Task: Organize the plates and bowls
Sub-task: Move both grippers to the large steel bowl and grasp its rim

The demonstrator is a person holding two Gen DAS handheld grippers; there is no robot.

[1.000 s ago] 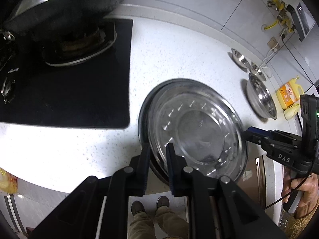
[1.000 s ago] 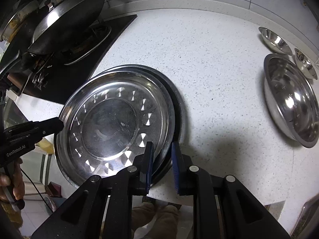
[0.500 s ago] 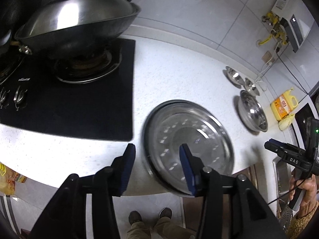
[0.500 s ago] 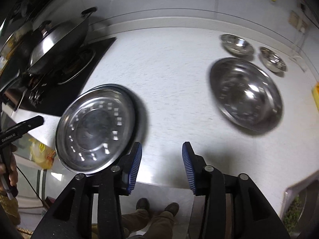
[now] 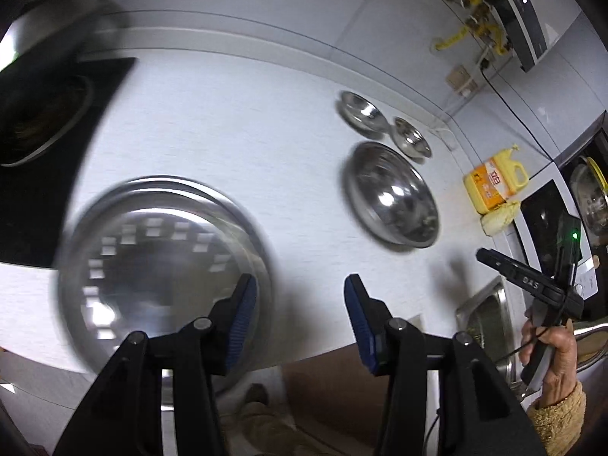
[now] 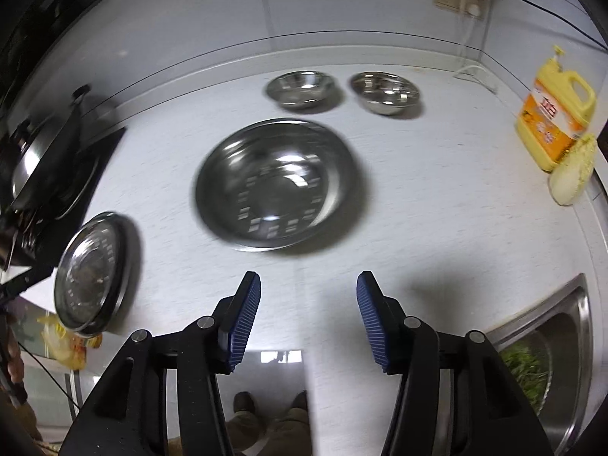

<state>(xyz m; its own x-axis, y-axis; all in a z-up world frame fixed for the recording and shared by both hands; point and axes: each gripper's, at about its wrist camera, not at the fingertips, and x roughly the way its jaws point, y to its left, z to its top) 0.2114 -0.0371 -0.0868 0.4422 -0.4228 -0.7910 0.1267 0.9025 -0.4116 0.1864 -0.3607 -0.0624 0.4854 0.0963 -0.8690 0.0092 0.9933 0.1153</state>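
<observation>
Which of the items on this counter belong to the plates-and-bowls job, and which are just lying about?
Job items:
- stacked plates
- large bowl
- two small bowls: left small bowl, right small bowl

Lying about:
- yellow detergent jug
- cabbage
- wok
- sink holding greens

Both the left gripper and right gripper are open and empty.

The stacked plates (image 5: 159, 262) are polished metal with mirror-bright glints. Beside them the large bowl (image 6: 279, 182) and two small bowls (image 6: 300, 89) share that glossy steel finish. The surface (image 6: 437, 197) is matt, finely speckled stone. The fingers (image 6: 243, 319) carry ribbed blue pads on matt black plastic.
</observation>
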